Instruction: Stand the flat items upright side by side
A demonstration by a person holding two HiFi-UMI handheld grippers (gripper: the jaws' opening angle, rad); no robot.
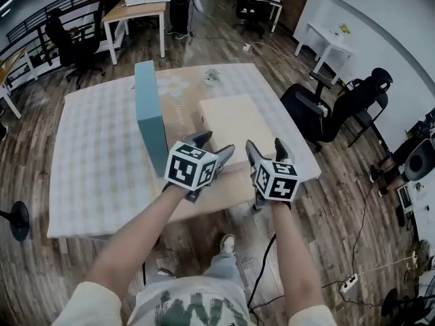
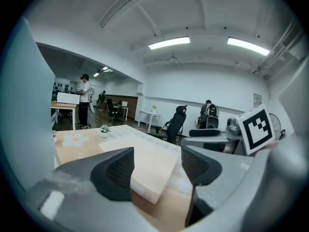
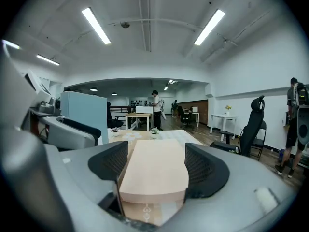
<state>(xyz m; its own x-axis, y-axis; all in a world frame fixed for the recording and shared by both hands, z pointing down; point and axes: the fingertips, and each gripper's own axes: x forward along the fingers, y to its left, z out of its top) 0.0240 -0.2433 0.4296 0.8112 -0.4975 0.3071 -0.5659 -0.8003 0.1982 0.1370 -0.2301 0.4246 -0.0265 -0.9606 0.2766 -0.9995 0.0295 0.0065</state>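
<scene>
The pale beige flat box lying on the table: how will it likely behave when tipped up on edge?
The beige box looks stiff: straight edges, flat top, no sag. Broad and thin, it would probably tip easily once upright, though the similar teal box stands unaided. Its smooth faces might slip in the jaws.

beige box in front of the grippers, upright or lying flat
Lying flat: the beige box rests broad face up on the table; the teal box beside it stands on edge.

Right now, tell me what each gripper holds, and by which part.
Nothing is held: left gripper and right gripper are open, neither pressing on the flat beige box.
</scene>
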